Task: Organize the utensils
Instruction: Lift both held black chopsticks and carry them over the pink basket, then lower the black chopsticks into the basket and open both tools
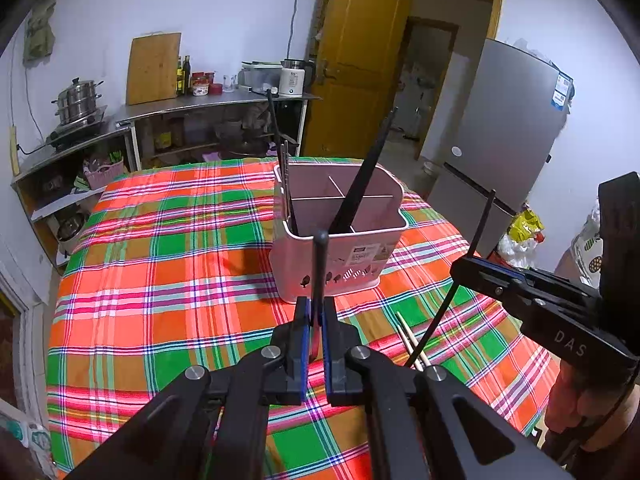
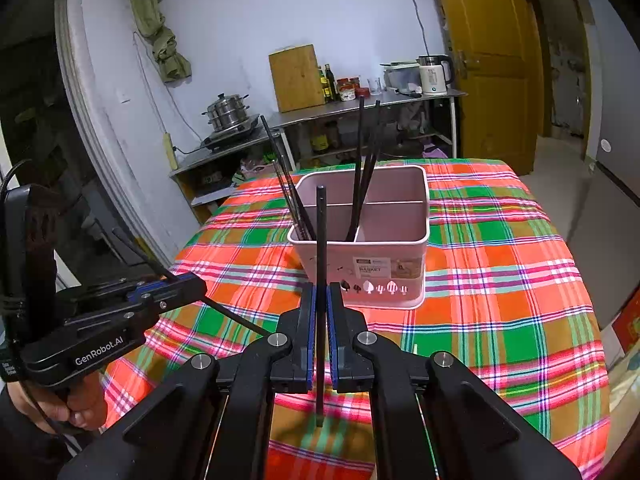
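A pink utensil basket with dividers stands on the plaid tablecloth; it also shows in the right wrist view. Several black chopsticks lean inside it. My left gripper is shut on a black chopstick, held upright just in front of the basket. My right gripper is shut on another black chopstick, also upright before the basket. In the left wrist view the right gripper shows at the right with its chopstick. A pair of wooden chopsticks lies on the cloth.
The plaid cloth covers the whole table. Behind stand a steel counter with a kettle, bottles and a cutting board, a steamer pot, a yellow door and a grey fridge.
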